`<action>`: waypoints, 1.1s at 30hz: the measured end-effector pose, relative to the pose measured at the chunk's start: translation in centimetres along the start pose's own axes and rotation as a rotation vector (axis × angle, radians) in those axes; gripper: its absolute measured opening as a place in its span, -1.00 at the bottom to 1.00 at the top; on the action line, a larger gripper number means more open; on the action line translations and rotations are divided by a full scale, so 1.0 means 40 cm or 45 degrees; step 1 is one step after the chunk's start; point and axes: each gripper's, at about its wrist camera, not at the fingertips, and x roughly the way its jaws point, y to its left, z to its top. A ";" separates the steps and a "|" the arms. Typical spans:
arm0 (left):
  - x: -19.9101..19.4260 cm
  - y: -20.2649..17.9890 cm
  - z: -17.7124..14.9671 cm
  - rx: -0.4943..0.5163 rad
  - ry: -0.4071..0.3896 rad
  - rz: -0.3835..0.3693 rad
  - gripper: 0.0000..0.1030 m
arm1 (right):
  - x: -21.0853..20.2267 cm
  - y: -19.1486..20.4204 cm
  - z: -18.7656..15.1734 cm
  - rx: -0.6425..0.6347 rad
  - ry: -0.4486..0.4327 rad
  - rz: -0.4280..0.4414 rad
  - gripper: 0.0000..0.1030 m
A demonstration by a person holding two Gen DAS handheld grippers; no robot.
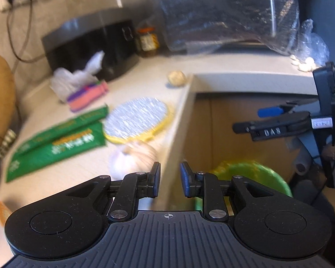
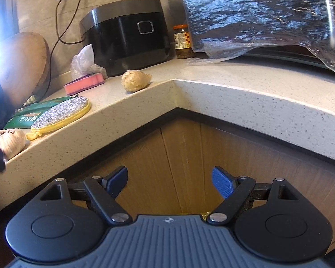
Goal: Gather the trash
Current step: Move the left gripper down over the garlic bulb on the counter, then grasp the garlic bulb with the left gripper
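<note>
My left gripper [image 1: 170, 178] hangs over the counter's edge [image 1: 178, 111], jaws slightly apart with nothing between them. Just left of its fingertips lies a blurred garlic bulb [image 1: 131, 158], also at the counter's near left end [image 2: 10, 141]. A green bin [image 1: 252, 178] sits on the floor below, to the right. A green packet [image 1: 55, 143] lies flat on the counter beside a round silver pad with a yellow rim [image 1: 137, 118]. My right gripper [image 2: 169, 183] stands open and empty in front of the wooden cabinet doors [image 2: 181, 160]; its fingers [image 1: 256, 129] show in the left wrist view.
A ginger piece [image 2: 135, 80] lies near the counter's inner corner. Behind it are a pink sponge [image 2: 83, 84], a crumpled clear bag [image 2: 82, 61], a black rice cooker [image 2: 125, 35], a jar [image 2: 182, 41] and a plastic-covered oven [image 2: 256, 11]. Garlic cloves [image 1: 303, 63] lie far right.
</note>
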 end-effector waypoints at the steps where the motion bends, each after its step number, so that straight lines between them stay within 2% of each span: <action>1: -0.001 -0.001 -0.003 -0.011 -0.006 -0.021 -0.51 | 0.000 -0.003 -0.001 0.009 0.002 -0.003 0.62; 3: -0.026 -0.001 -0.002 -0.035 -0.091 -0.016 -0.51 | -0.001 -0.009 -0.006 0.019 0.006 -0.005 0.62; 5: -0.055 0.004 0.004 -0.036 -0.191 0.072 -0.51 | 0.001 -0.013 -0.009 0.022 0.014 -0.005 0.62; 6: -0.060 0.004 0.007 -0.023 -0.209 0.126 -0.51 | 0.004 -0.014 -0.011 0.025 0.019 -0.003 0.62; 8: -0.045 0.005 0.011 0.002 -0.176 0.195 -0.53 | 0.009 -0.016 -0.014 0.036 0.031 0.005 0.62; 11: -0.021 0.001 0.010 0.022 -0.151 0.229 -0.51 | 0.014 -0.015 -0.021 0.044 0.044 0.020 0.62; 14: -0.013 -0.008 0.016 0.021 -0.133 0.185 -0.34 | 0.017 -0.014 -0.031 0.039 0.060 0.024 0.62; 18: 0.008 -0.003 0.013 -0.042 -0.046 0.019 -0.33 | 0.024 -0.018 -0.039 0.046 0.079 0.019 0.62; 19: 0.001 0.000 0.010 -0.059 -0.077 0.001 -0.33 | 0.024 -0.019 -0.040 0.050 0.080 0.019 0.62; 21: -0.022 0.004 0.008 -0.052 -0.187 0.068 -0.33 | 0.024 -0.023 -0.045 0.055 0.081 0.019 0.62; 23: -0.034 0.014 0.011 -0.056 -0.235 0.168 -0.33 | 0.029 -0.027 -0.047 0.061 0.088 0.016 0.62; 27: 0.003 0.060 0.014 -0.188 -0.139 0.246 -0.31 | 0.041 -0.033 -0.055 0.086 0.108 0.027 0.62; 31: 0.017 0.069 0.018 -0.214 -0.155 0.203 -0.30 | 0.048 -0.032 -0.067 0.082 0.129 0.040 0.62; 32: 0.025 0.069 0.020 -0.222 -0.135 0.167 -0.14 | 0.050 -0.033 -0.069 0.081 0.136 0.040 0.62; 33: 0.031 0.070 0.018 -0.211 -0.118 0.152 0.12 | 0.052 -0.034 -0.070 0.083 0.140 0.040 0.62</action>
